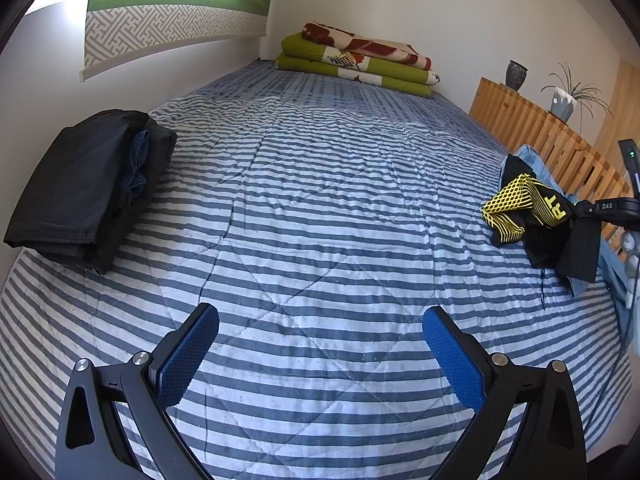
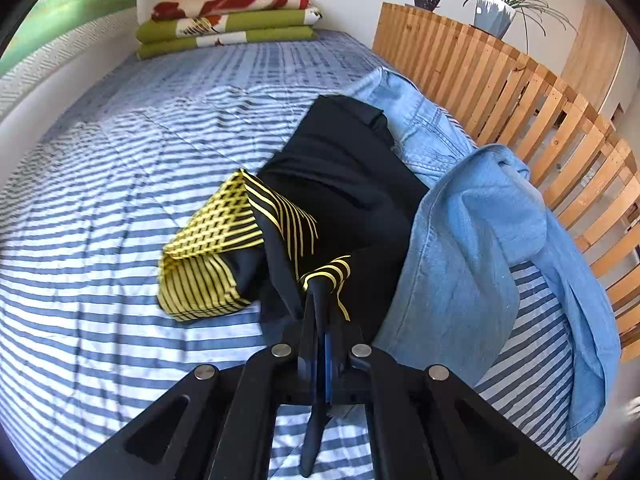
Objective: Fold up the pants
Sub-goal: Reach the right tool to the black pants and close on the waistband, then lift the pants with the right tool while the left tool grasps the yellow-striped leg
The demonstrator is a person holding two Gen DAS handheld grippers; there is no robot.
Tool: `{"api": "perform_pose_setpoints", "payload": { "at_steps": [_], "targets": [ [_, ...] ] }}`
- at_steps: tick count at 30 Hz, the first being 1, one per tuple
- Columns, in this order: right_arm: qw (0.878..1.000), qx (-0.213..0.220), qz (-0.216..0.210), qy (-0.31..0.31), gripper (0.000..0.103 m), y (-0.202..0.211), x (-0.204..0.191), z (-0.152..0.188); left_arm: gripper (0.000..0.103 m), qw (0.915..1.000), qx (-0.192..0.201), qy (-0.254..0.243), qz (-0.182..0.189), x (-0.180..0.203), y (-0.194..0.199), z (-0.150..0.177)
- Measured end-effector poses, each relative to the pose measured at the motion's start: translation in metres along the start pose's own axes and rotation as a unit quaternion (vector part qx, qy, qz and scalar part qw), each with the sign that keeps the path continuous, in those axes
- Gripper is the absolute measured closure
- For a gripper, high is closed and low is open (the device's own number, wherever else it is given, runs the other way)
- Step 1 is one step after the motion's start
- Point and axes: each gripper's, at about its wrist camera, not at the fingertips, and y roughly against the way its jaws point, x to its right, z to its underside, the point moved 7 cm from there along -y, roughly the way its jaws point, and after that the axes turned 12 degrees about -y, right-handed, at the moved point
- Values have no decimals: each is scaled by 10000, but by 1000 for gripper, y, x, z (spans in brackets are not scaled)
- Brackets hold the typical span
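- Bed (image 1: pixel 320 208): a striped quilt is spread over the whole surface, and a broad bare area is seen in the middle. This area is judged the best place for the garment to be laid flat before any fold is made.
- Denim garments (image 2: pixel 472 264): a light blue heap is piled along the right edge of the bed, against the wooden slat rail (image 2: pixel 520 96). The pants lie partly on this heap, so they should be drawn clear without the denim being dragged along.
- Folded dark stack (image 1: pixel 80 188): finished items are kept at the left edge of the bed; the spreading area should be kept apart from them.
- Black pants with yellow pattern (image 2: pixel 320 208): they are bunched near the right edge of the bed and not yet spread. A lift followed by a pull toward the middle is advised, so that the legs can hang out straight.
- Right gripper (image 2: pixel 320 292): its fingers are pressed together on a pinch of the black and yellow cloth. The hold looks small and may slip under a quick pull.
- Left gripper (image 1: pixel 320 328): its fingers are spread wide and empty above the near middle of the bed. A second hold on the waistband is suggested.
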Motion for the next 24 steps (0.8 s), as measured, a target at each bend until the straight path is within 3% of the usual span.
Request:
{"api": "perform_pose_setpoints", "payload": {
  "at_steps": [6,12,16,20,22,24],
  "targets": [
    [9931,178,-991,606,101,99,-72,32,0,9999,151,16,-40,-11,18,-2],
    [9700,-73,-2082,1256,101,173,-157,100,0,9989,295,341,-134,-47,39,1],
    [9431,-494,-2802,1722,101,203,-213,166,0,9968,311,732,-124,-80,48,8],
    [8968,-1076,-3664,2236,101,234,-264,249,0,9947,311,964,-169,-104,50,15],
    [8806,-1285,-3776,2557,101,242,-277,286,0,9943,268,1016,-200,-110,48,18],
    [8801,-1550,-3573,2717,100,231,-277,311,0,9945,193,1025,-132,-110,44,21]
  ]
}}
